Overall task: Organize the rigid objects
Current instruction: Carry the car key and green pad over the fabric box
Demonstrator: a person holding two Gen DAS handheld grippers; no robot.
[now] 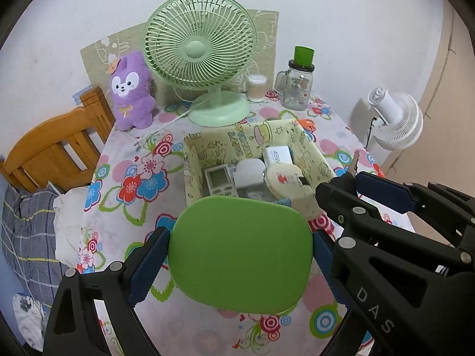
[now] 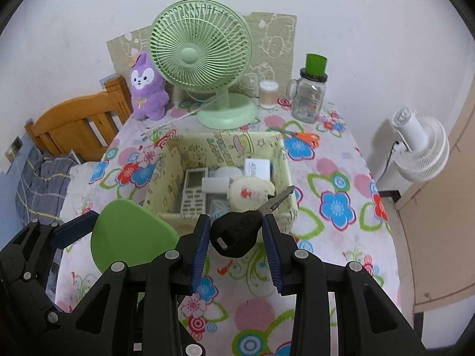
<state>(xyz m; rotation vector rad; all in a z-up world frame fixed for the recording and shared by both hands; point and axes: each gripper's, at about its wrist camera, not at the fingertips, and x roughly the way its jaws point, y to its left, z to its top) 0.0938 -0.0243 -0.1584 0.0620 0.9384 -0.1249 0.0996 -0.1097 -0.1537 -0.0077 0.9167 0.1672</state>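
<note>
A flowered tablecloth covers the table (image 2: pixel 332 160), and at its far edge stand a green desk fan (image 2: pixel 202 56), a purple plush toy (image 2: pixel 147 87), a glass mug jar with a green cap (image 2: pixel 310 95) and a small tub of cotton swabs (image 2: pixel 268 93). Only the right wrist view shows the orange-handled scissors (image 2: pixel 307 138) lying on the cloth just beside the box's far right corner; the left wrist view hides them behind the box wall. The yellow cartoon-print box (image 1: pixel 246 139) sits mid-table and holds a remote control (image 2: pixel 194 191), a white charger (image 2: pixel 257 168), a round cream tin (image 2: pixel 251 192) and other white items.

Both grippers point steeply down toward the near rim of the box, held side by side above the cloth. The left gripper (image 1: pixel 240 252) has its blue pads pressed on either side of a wide green rounded case (image 1: pixel 242 255), which blocks the near part of the box in that view. The right gripper (image 2: pixel 236 231) is closed on the black head of a key (image 2: pixel 237 233), whose metal blade (image 2: pixel 277 200) juts up and right over the box's near right corner.

A wooden chair (image 1: pixel 56 151) and bedding lie to the left, and a white fan (image 1: pixel 396 118) stands off to the right.
</note>
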